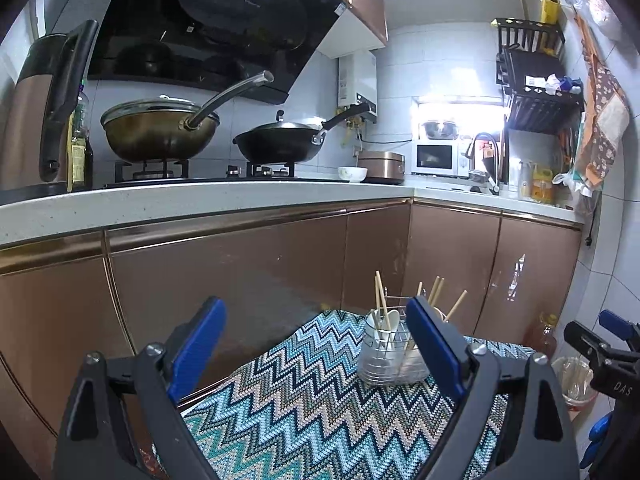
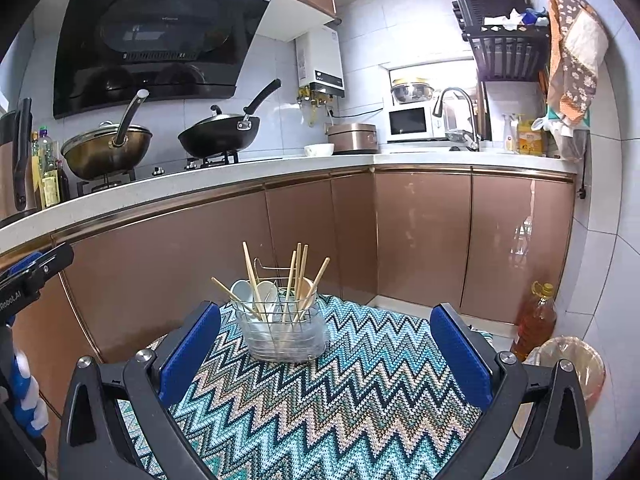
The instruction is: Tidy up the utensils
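A clear utensil holder (image 2: pixel 286 330) with a wire frame stands near the far edge of a zigzag-patterned cloth (image 2: pixel 320 400). Several wooden chopsticks (image 2: pixel 300 280) and white spoons (image 2: pixel 256 292) stand upright in it. My right gripper (image 2: pixel 326 354) is open wide, its blue pads (image 2: pixel 190 354) empty, a short way in front of the holder. In the left wrist view the same holder (image 1: pixel 390 356) sits partly behind my left gripper's right pad (image 1: pixel 434 346). My left gripper (image 1: pixel 316 344) is open and empty too.
Brown cabinet doors (image 2: pixel 420 236) under a white counter (image 2: pixel 240 176) run behind the cloth. On the stove sit a lidded wok (image 2: pixel 108 152) and a black wok (image 2: pixel 220 136). An oil bottle (image 2: pixel 534 322) and a bin (image 2: pixel 572 368) stand on the floor at right.
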A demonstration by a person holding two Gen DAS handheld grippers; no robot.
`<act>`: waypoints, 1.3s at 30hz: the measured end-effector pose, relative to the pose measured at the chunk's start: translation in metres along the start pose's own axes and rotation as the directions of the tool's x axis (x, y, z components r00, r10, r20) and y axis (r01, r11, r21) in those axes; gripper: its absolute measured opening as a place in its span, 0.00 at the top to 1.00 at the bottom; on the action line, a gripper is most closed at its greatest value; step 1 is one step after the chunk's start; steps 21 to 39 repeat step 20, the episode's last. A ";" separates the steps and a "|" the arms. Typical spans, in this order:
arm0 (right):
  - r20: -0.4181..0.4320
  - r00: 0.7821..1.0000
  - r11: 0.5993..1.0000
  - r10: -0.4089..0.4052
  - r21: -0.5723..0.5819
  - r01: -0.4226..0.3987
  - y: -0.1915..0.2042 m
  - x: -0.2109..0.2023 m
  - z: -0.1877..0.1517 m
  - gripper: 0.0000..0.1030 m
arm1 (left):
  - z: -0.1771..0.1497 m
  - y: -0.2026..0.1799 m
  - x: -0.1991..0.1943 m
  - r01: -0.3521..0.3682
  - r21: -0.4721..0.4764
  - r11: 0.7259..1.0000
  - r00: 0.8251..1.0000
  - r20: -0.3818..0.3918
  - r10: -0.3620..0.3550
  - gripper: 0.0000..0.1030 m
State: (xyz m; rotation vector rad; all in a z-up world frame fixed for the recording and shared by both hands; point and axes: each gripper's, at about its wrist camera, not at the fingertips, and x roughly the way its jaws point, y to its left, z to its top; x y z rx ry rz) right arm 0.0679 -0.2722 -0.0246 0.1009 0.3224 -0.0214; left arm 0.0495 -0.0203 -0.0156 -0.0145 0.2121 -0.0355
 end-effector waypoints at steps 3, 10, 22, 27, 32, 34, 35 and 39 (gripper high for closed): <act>0.003 1.000 1.000 -0.005 -0.006 0.005 -0.001 -0.005 0.000 0.00 | 0.000 0.000 -0.004 -0.009 -0.001 1.000 1.000 0.006 0.009 0.11; 0.000 1.000 1.000 -0.014 -0.017 0.014 0.000 -0.009 0.000 0.00 | 0.000 0.003 -0.010 -0.018 -0.007 1.000 1.000 0.011 0.018 0.11; -0.004 1.000 0.999 -0.019 -0.027 0.019 0.001 -0.013 0.000 0.00 | 0.000 0.006 -0.013 -0.015 -0.014 1.000 1.000 0.003 0.015 0.11; -0.004 1.000 0.999 -0.019 -0.027 0.019 0.001 -0.013 0.000 0.00 | 0.000 0.006 -0.013 -0.015 -0.014 1.000 1.000 0.003 0.015 0.11; -0.004 1.000 0.999 -0.019 -0.027 0.019 0.001 -0.013 0.000 0.00 | 0.000 0.006 -0.013 -0.015 -0.014 1.000 1.000 0.003 0.015 0.11; -0.004 1.000 0.999 -0.019 -0.027 0.019 0.001 -0.013 0.000 0.00 | 0.000 0.006 -0.013 -0.015 -0.014 1.000 1.000 0.003 0.015 0.11; -0.004 1.000 0.999 -0.019 -0.027 0.019 0.001 -0.013 0.000 0.00 | 0.000 0.006 -0.013 -0.015 -0.014 1.000 1.000 0.003 0.015 0.11; -0.004 1.000 0.999 -0.019 -0.027 0.019 0.001 -0.013 0.000 0.00 | 0.000 0.006 -0.013 -0.015 -0.014 1.000 1.000 0.003 0.015 0.11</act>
